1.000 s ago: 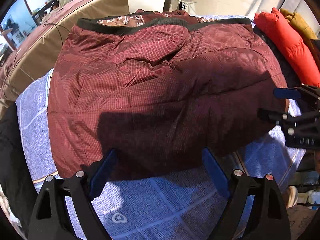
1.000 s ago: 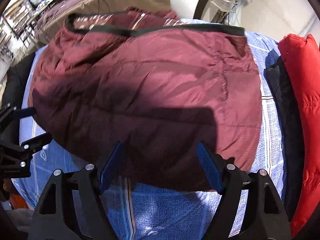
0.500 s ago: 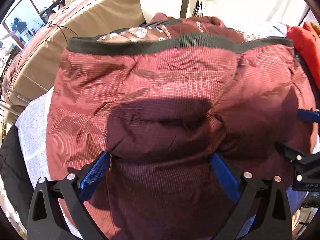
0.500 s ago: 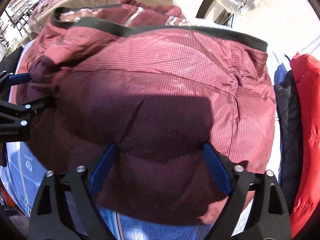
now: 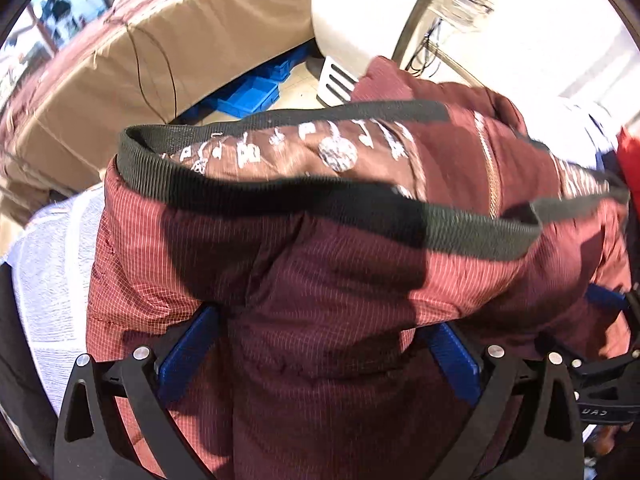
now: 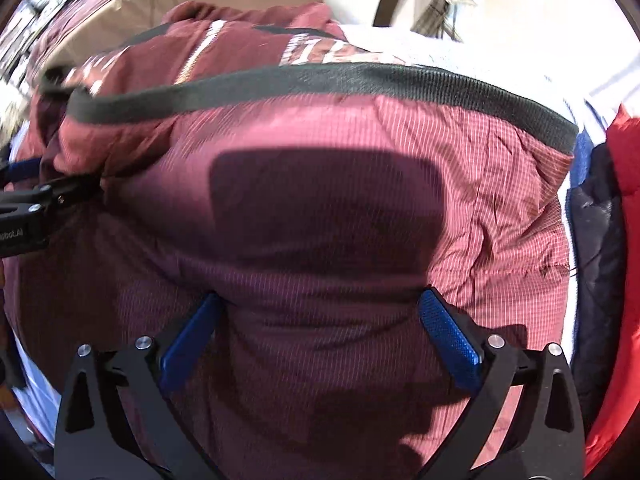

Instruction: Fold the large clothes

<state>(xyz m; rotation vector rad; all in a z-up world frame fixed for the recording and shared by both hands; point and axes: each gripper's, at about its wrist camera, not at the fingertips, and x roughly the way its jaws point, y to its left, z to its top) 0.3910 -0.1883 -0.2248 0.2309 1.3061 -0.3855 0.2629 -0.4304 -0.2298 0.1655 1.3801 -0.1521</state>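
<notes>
A puffy maroon jacket point(image 5: 360, 264) point(image 6: 320, 140) lies folded on the bed, its black ribbed hem point(image 5: 320, 200) point(image 6: 320, 78) at the far side and patterned lining showing behind it. My left gripper point(image 5: 320, 320) points down into the jacket's left part, jaws wide open, padding bulging between the blue pads. Over the right part, my right gripper point(image 6: 320, 298) also points down; its jaws are opening and fabric swells between them. Neither pair of pads clamps the cloth. Each gripper shows at the edge of the other's view.
A pale blue-and-white bedsheet point(image 5: 52, 260) lies under the jacket. On the right lie a dark navy garment point(image 6: 596, 260) and a red puffy jacket point(image 6: 624, 200). Beyond the bed are a tan covered mattress point(image 5: 120, 80), blue bins point(image 5: 248, 92) and a white appliance point(image 5: 360, 20).
Both grippers have moved forward from the jacket's near edge toward its hem and sunk into the padding. Their jaws have spread wider. The hem now looks much closer.
</notes>
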